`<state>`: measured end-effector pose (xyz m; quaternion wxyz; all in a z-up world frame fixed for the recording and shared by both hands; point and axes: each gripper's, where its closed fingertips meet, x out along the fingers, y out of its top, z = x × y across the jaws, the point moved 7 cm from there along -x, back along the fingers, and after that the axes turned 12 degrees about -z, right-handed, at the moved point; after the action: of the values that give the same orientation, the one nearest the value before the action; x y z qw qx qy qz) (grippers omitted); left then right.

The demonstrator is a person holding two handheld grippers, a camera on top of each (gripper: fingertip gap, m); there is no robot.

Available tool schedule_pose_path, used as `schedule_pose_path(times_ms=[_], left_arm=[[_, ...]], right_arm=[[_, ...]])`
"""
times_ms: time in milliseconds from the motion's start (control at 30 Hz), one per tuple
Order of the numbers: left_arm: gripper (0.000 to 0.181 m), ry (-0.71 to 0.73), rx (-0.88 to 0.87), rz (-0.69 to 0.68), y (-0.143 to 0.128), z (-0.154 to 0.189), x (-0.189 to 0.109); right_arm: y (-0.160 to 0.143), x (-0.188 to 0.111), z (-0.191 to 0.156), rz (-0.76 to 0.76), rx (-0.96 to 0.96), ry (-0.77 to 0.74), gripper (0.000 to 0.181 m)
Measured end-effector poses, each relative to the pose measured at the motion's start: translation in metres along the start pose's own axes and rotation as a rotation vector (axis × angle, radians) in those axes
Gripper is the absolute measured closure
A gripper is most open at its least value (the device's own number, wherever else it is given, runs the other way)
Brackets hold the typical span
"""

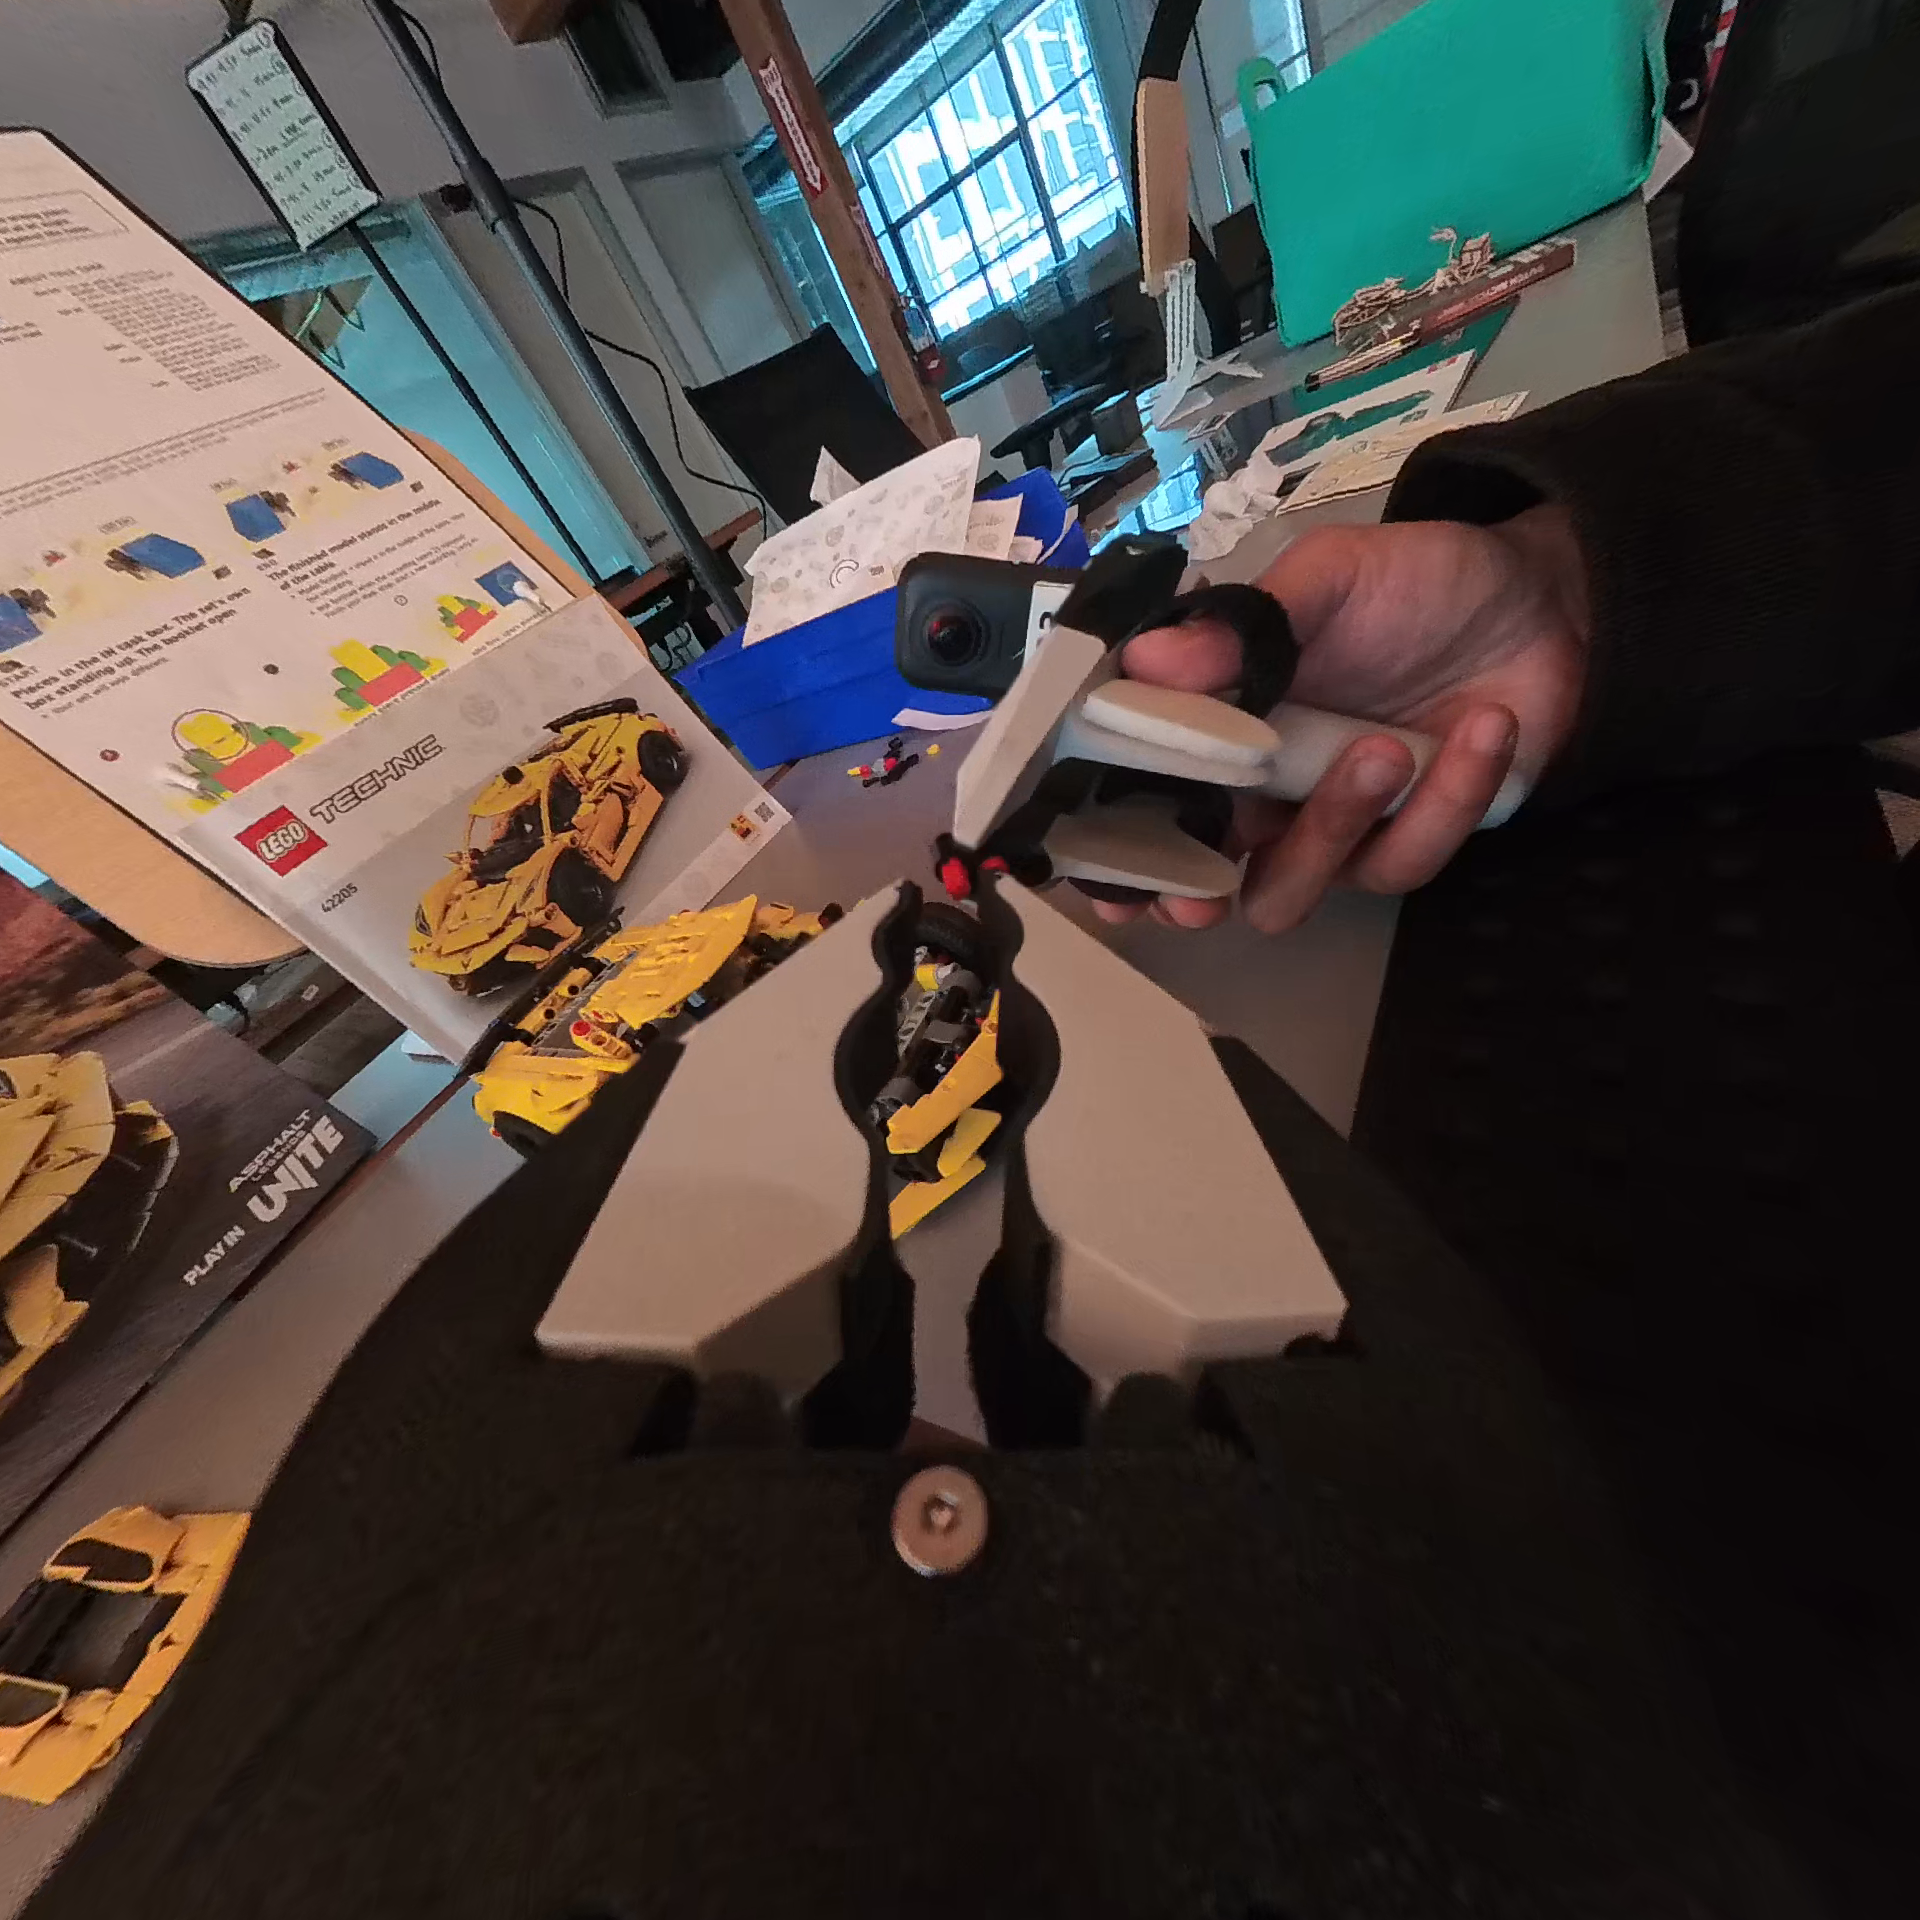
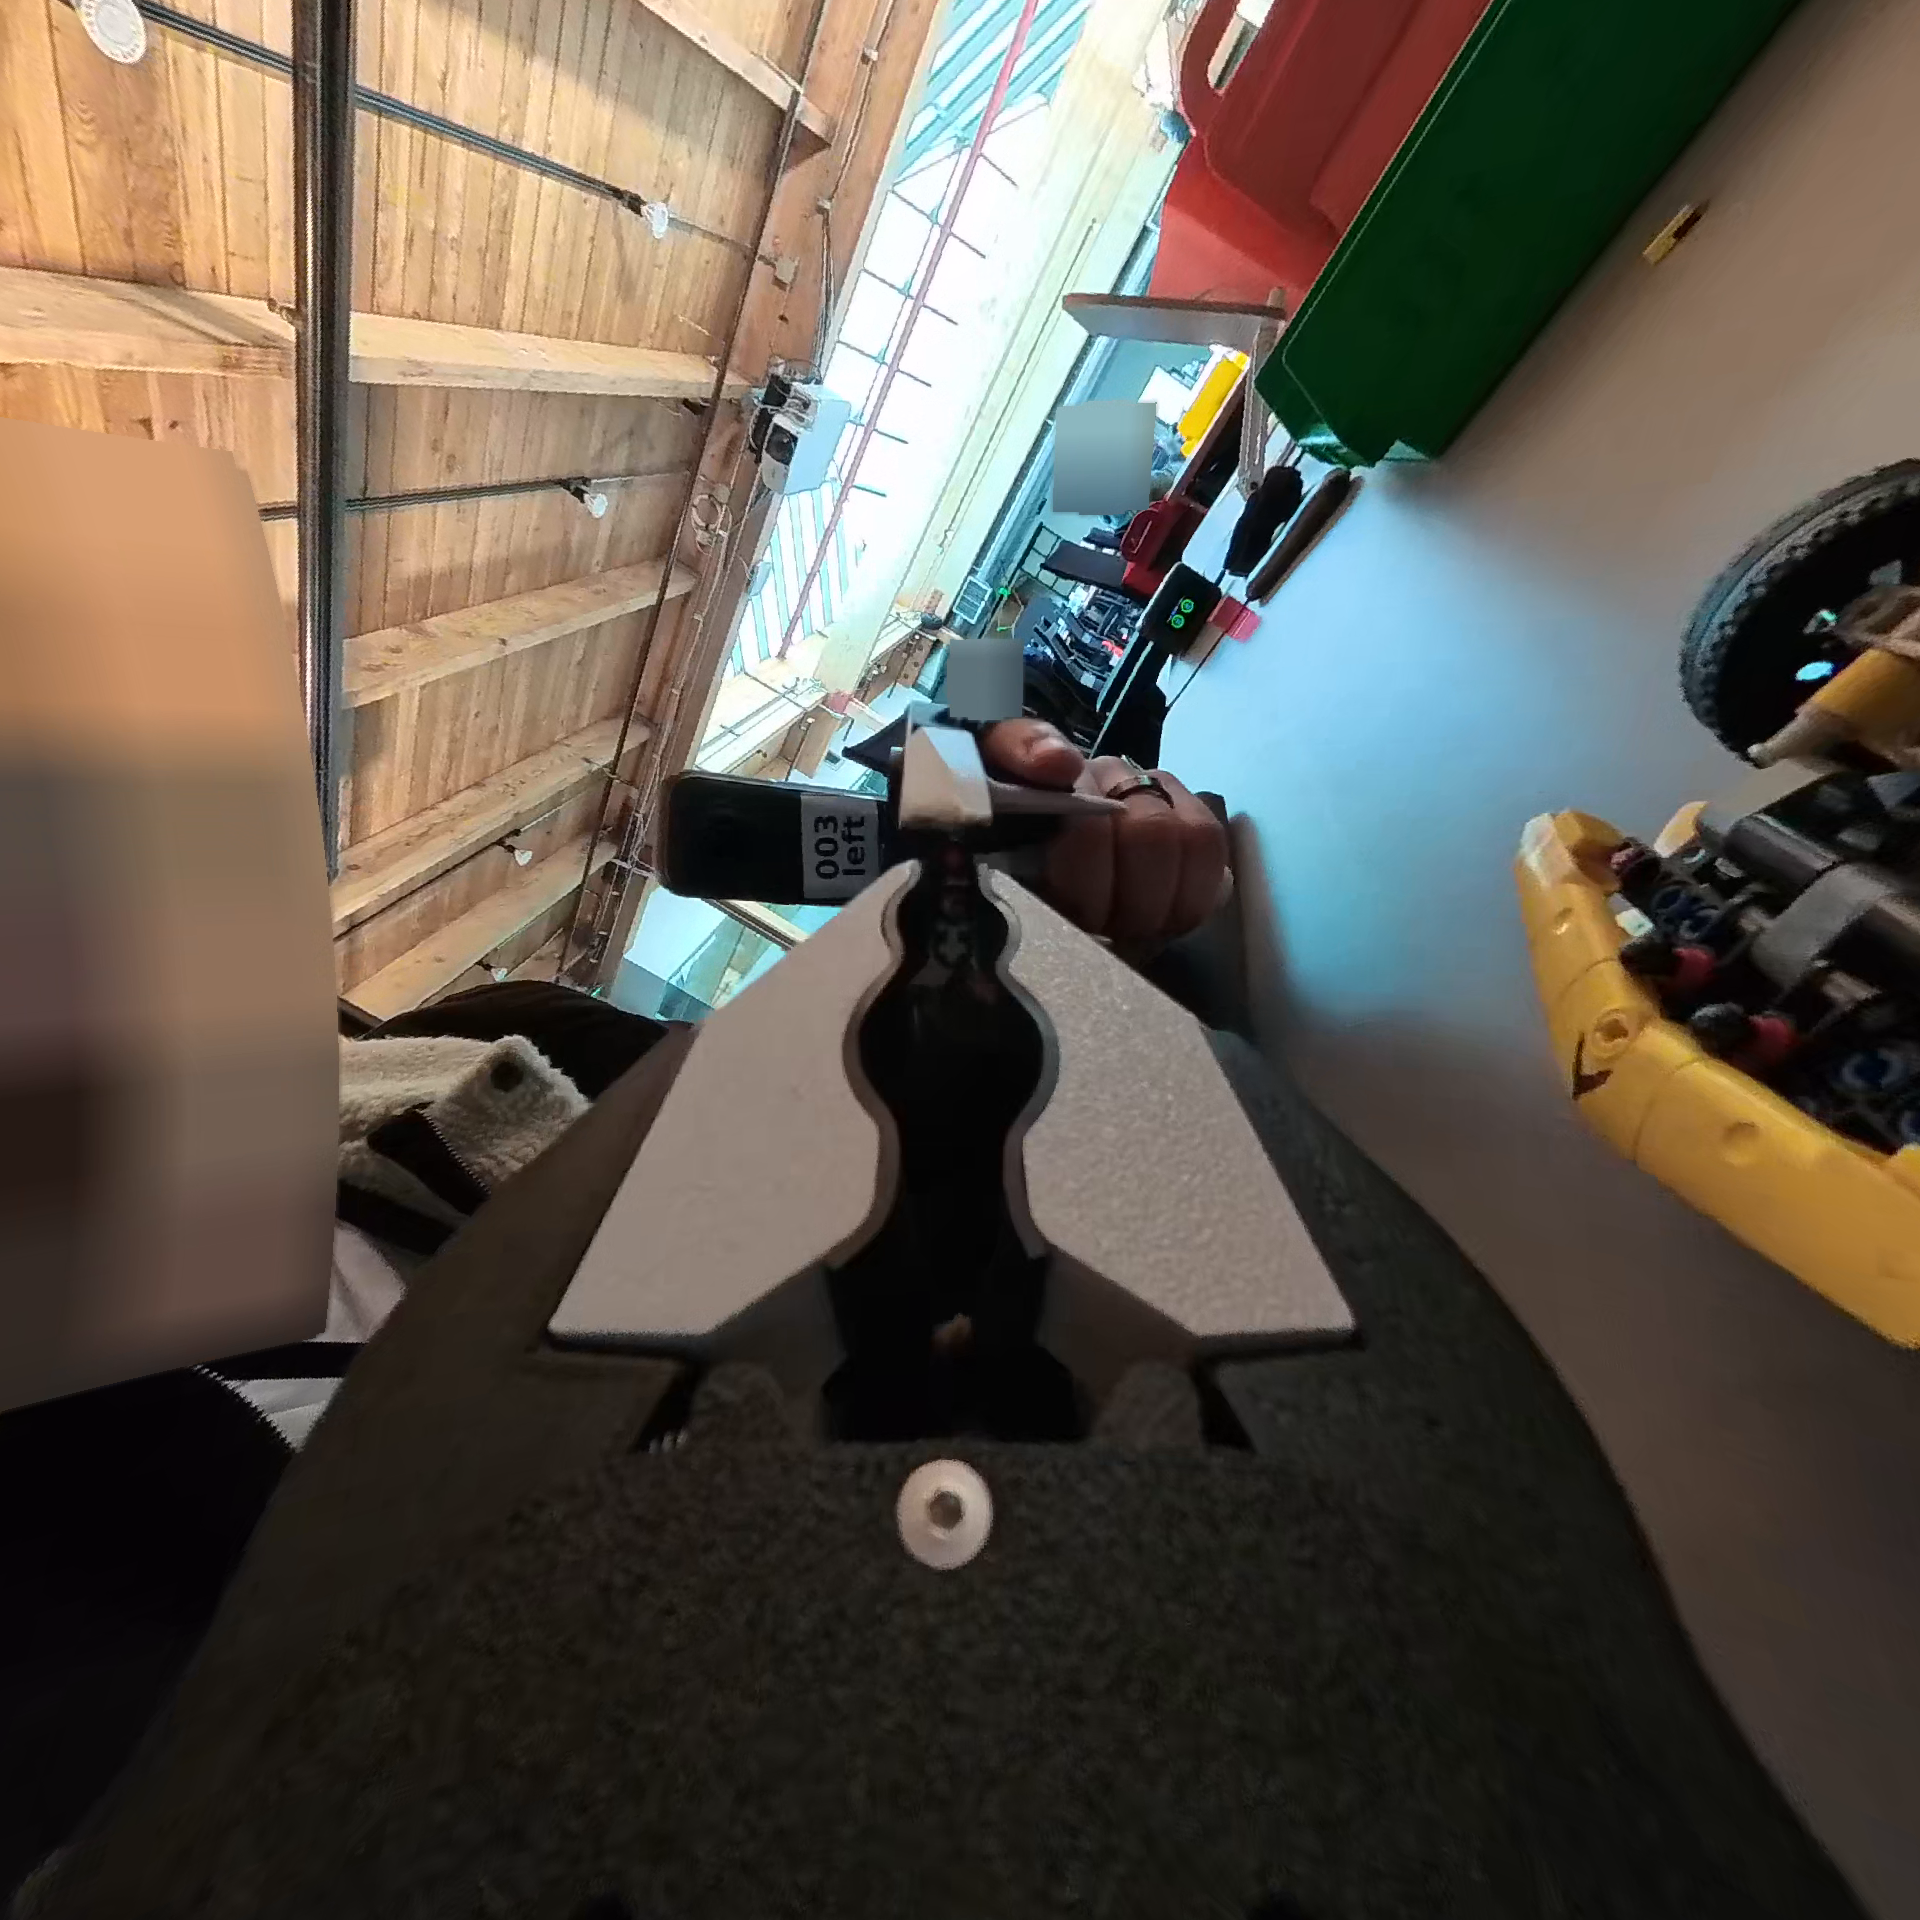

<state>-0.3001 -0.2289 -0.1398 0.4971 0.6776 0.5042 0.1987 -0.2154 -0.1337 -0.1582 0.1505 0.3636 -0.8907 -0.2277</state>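
Grey desk (image 1: 1299, 997) carries everything seen. Along its left edge a propped instruction board (image 1: 156, 416) and a booklet (image 1: 499, 831) with a yellow car on the cover are noted; a blue bin (image 1: 821, 675) with paper stands farther back toward the middle.

Yellow brick-built car (image 1: 623, 997) lies on the desk just beyond the left gripper (image 1: 951, 894), partly hidden behind its fingers; through the gap between them the wheel and chassis are seen. In the right wrist view the same car (image 2: 1714, 1039) sits off to the right side, well apart from the right gripper (image 2: 948, 873).

Left fingers are seen nearly together, a narrow gap left at the tips, nothing clamped.

Right gripper (image 1: 971, 857), held in a hand (image 1: 1403, 707), is pinched on a small red-and-black pin piece (image 1: 961, 873), tips closed on it.

The two tip pairs meet almost nose to nose, above the car's near end; the pin lies just ahead of the left tips.
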Motion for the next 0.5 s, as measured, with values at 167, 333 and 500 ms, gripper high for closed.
schedule_pose_path(times_ms=[167,333,500], left_arm=[[0.178,0.003,0.015,-0.004,0.0,0.002,0.0],[0.179,0.011,0.058,-0.066,-0.005,0.003,0.0],[0.181,0.042,0.037,-0.061,0.0,0.002,-0.006]], right_arm=[[0.0,0.0,0.001,-0.003,0.01,-0.002,0.175],[-0.001,0.0,0.008,-0.019,0.058,-0.016,0.175],[0.01,-0.017,0.004,0.153,0.045,0.024,0.175]])
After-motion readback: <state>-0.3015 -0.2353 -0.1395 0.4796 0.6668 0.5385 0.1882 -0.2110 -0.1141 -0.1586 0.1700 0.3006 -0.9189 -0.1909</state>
